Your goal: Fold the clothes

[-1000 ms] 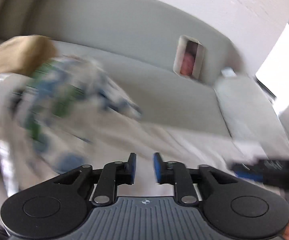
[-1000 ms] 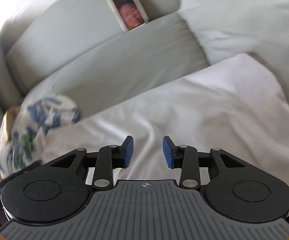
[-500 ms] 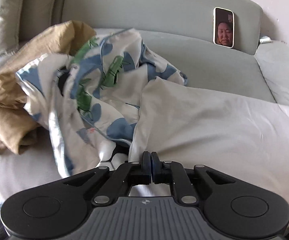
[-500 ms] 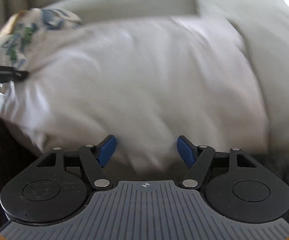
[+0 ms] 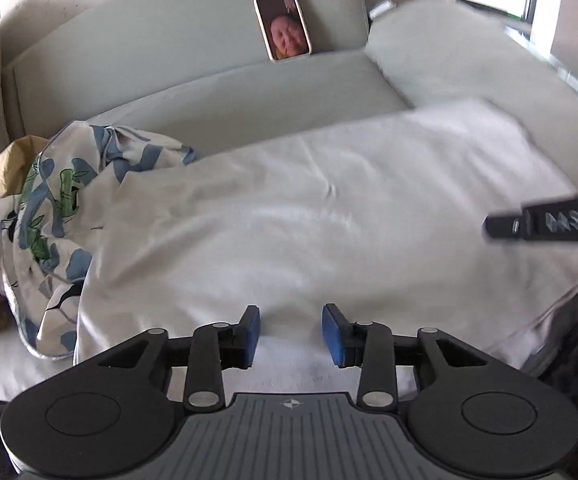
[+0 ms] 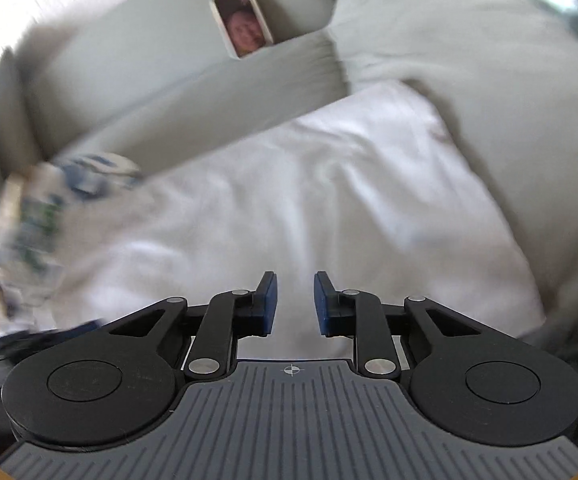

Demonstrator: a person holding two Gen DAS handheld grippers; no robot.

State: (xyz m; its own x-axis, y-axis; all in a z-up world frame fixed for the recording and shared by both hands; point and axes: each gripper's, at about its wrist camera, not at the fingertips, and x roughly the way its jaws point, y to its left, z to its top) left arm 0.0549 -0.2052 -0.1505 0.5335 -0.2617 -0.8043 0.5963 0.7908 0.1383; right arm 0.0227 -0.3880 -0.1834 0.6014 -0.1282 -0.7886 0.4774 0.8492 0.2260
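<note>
Your white garment [image 5: 309,216] lies spread nearly flat across the sofa seat [image 5: 249,88], its near hem running along the front edge of the seat and its far edge reaching toward the backrest. It looks smoothed out with only shallow wrinkles, and I see no fold made in it, so I judge you are at the start of this piece: laid out, not yet folded. At the left end of the seat a crumpled blue-and-green patterned cloth [image 5: 61,200] sits in a heap, partly over the white garment's left edge, with a tan cloth [image 5: 5,168] bunched behind and under it. Both look unfolded, so most of the work seems left. A phone [image 5: 283,26] leans upright against the backrest, well apart from the clothes.

Your left claw [image 5: 291,334] points steeply down over the near hem, about mid-width of the white garment. Its jaws have just been opening and stand apart with nothing between them; only white fabric shows beneath. Your right claw [image 6: 294,304] also tilts down over the near part of the garment, toward the right end of the seat. Its jaws have just been closing, yet a clear gap remains and no cloth is pinched. Its view is blurred.
</note>
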